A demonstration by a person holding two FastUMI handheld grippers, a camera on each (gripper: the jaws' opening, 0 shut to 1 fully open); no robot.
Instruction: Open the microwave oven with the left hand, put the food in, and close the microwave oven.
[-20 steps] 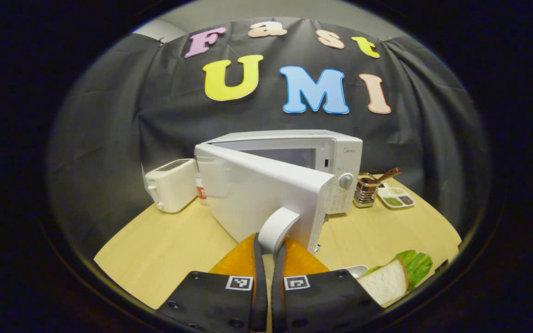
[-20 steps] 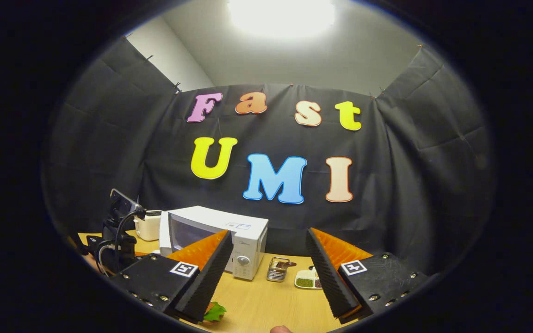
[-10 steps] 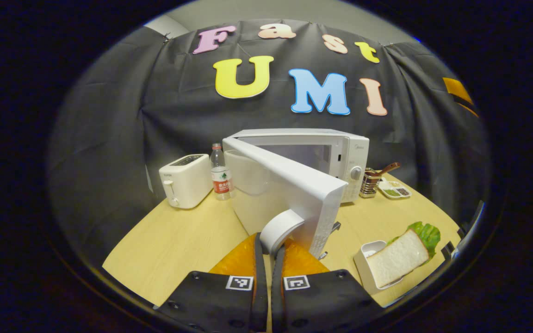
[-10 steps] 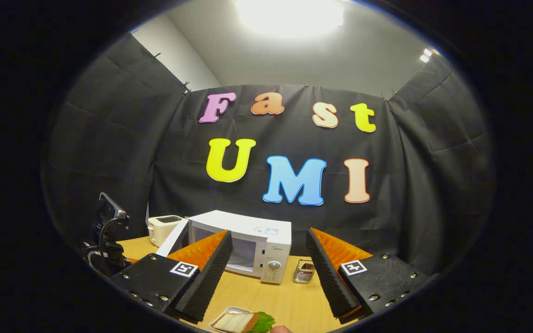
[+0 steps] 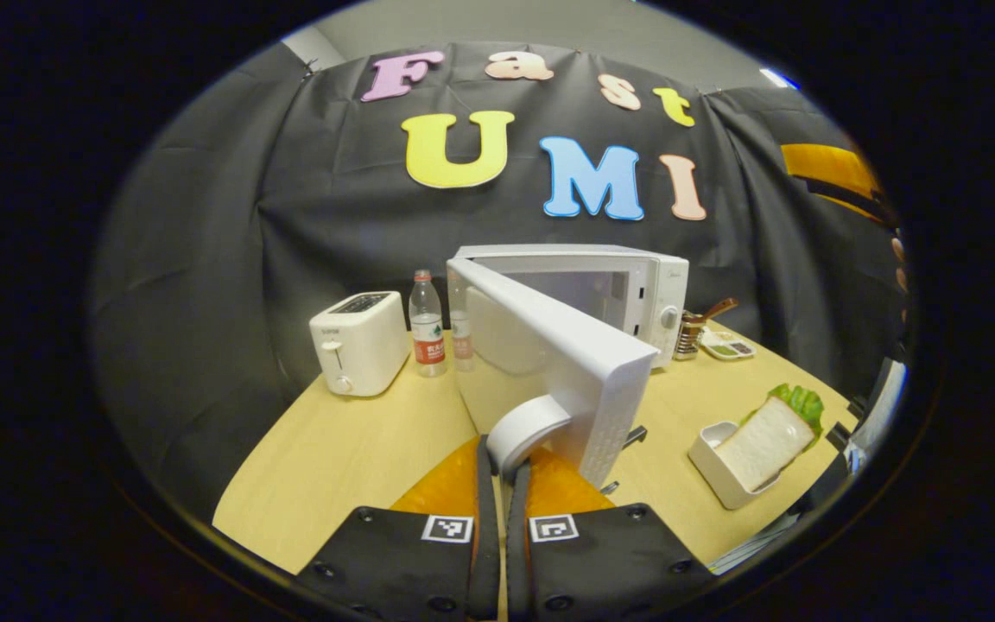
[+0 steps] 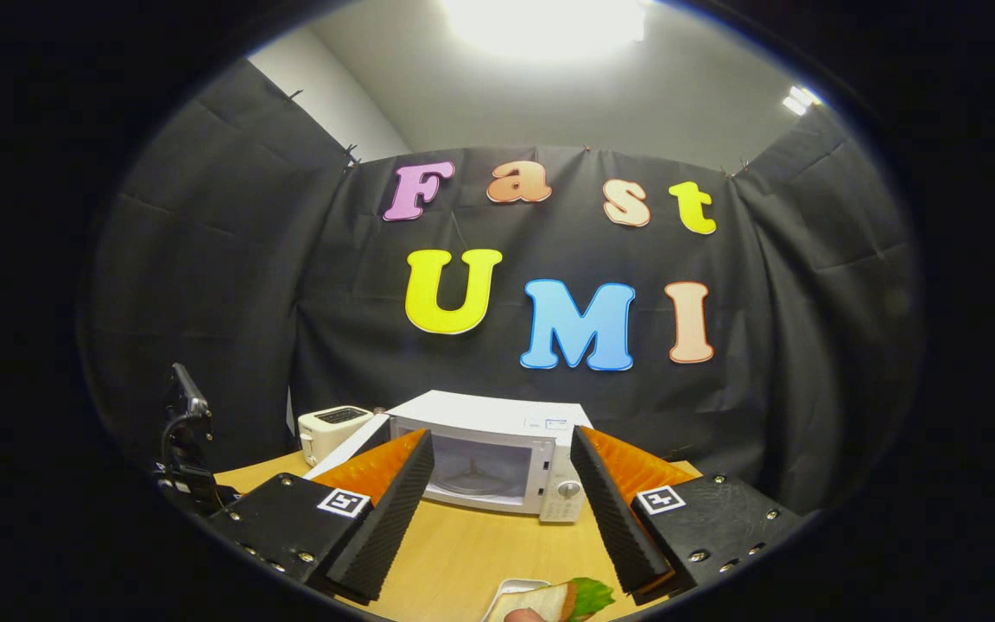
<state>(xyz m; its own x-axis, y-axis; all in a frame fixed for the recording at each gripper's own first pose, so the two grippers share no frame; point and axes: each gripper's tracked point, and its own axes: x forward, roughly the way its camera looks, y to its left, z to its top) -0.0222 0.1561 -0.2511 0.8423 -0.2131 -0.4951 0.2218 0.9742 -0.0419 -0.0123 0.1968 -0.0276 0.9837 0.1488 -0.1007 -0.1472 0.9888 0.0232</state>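
At the bottom edge of the right gripper view, the sandwich (image 6: 560, 599) in its white tray (image 6: 506, 593) was cut off. The left gripper's (image 5: 504, 471) pads hid part of the door handle (image 5: 525, 428).

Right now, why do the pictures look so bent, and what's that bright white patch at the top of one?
Right gripper view: the patch is a ceiling light, blown out to pure white. Left gripper view: the fisheye lens bows the table edge and swells the near microwave door; the sandwich near the rim looks stretched. Both views stay fairly sharp, shadows soft.
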